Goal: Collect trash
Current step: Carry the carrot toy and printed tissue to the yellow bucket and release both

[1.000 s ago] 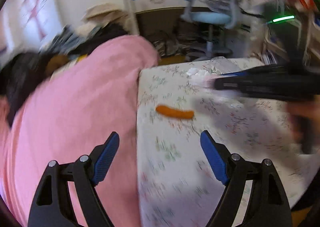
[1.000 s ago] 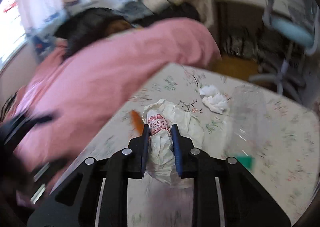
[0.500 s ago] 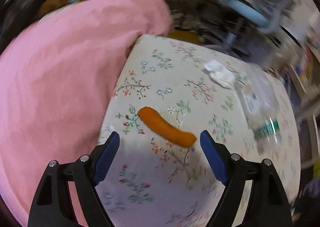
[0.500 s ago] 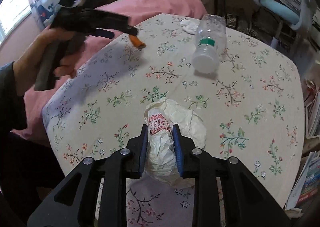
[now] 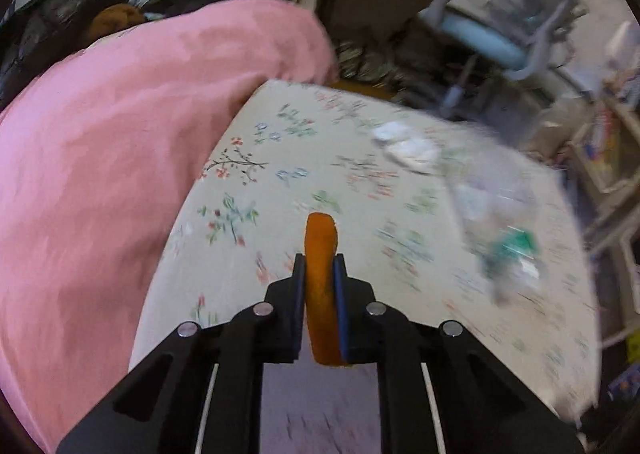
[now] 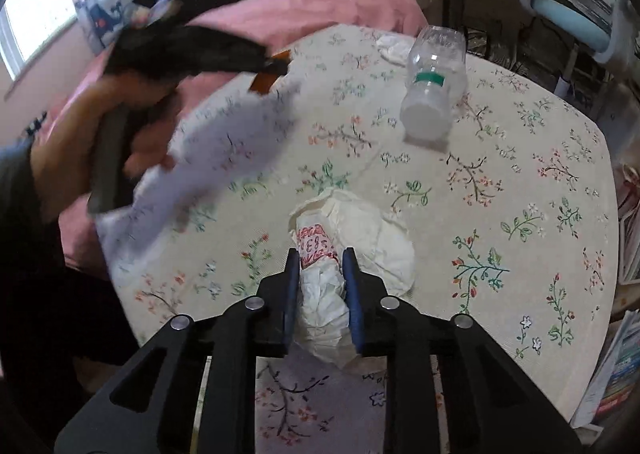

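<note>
My left gripper (image 5: pixel 319 266) is shut on an orange peel strip (image 5: pixel 319 250) and holds it above the floral tablecloth (image 5: pixel 260 173). In the right wrist view the left gripper (image 6: pixel 276 65) shows blurred at upper left with the orange piece (image 6: pixel 262 82) in it. My right gripper (image 6: pixel 320 266) is shut on a crumpled white paper wrapper (image 6: pixel 360 234) with red print, held over the table. A clear plastic bottle (image 6: pixel 430 89) with a green band lies on its side at the far part of the table. A white tissue wad (image 6: pixel 394 47) lies beyond it.
A pink blanket (image 5: pixel 120 133) covers a bed against the table's left edge. A blue swivel chair (image 6: pixel 568 17) and a desk stand behind the table. Books and papers (image 6: pixel 616 366) are stacked off the right edge. The bottle (image 5: pixel 500 221) and tissue (image 5: pixel 408 145) appear blurred in the left wrist view.
My left gripper has closed on the orange peel and lifted it off the cloth. My right gripper still holds the wrapper and has barely moved.
</note>
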The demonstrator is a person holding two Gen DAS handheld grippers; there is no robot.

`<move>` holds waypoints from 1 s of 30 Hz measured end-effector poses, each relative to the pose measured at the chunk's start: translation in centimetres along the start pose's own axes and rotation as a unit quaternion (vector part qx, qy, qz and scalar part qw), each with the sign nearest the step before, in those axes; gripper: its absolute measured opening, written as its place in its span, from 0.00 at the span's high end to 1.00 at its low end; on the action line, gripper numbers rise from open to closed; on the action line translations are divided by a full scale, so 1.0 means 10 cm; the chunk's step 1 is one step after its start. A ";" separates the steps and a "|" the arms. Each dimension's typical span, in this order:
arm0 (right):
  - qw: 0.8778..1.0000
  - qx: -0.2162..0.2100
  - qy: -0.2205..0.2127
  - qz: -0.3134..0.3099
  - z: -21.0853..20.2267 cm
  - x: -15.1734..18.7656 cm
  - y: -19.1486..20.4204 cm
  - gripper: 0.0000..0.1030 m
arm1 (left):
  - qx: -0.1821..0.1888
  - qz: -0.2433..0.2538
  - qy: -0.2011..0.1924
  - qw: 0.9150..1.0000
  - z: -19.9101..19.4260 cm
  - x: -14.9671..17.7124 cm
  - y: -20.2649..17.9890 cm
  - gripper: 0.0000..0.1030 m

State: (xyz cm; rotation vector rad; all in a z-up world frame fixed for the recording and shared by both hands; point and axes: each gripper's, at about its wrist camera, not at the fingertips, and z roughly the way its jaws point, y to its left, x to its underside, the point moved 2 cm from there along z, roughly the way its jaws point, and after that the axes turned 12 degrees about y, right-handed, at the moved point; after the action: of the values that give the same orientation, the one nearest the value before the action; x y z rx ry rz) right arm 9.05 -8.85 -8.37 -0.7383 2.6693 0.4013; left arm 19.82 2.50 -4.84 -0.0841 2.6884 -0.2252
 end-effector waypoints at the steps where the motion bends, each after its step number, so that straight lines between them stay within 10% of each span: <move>1: 1.000 -0.009 -0.009 0.006 -0.06 0.00 0.00 0.80 | 0.005 0.004 -0.004 1.000 -0.10 0.08 -0.01 0.87; 14: 0.994 -0.087 -0.055 0.030 -0.58 0.73 0.67 0.80 | 0.071 0.047 -0.007 0.996 -0.93 1.48 -0.22 0.87; 22: 0.993 -0.099 0.069 -0.010 -0.34 1.71 1.41 0.78 | 0.081 0.082 0.056 0.992 -0.88 2.35 -0.48 0.87; 25: 0.992 -0.067 0.108 -0.018 -0.22 1.86 1.53 0.60 | 0.078 0.084 0.088 0.990 -0.80 2.60 -0.53 0.87; 30: 0.998 -0.022 0.055 0.037 -0.46 1.89 1.39 0.38 | 0.069 0.102 0.130 0.984 -0.68 2.92 -0.65 0.87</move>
State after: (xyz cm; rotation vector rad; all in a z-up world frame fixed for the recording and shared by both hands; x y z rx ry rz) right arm -14.83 -7.35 -9.19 -0.6944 2.8052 0.4509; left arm -9.36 -5.70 -9.96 0.2815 2.9038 -0.3800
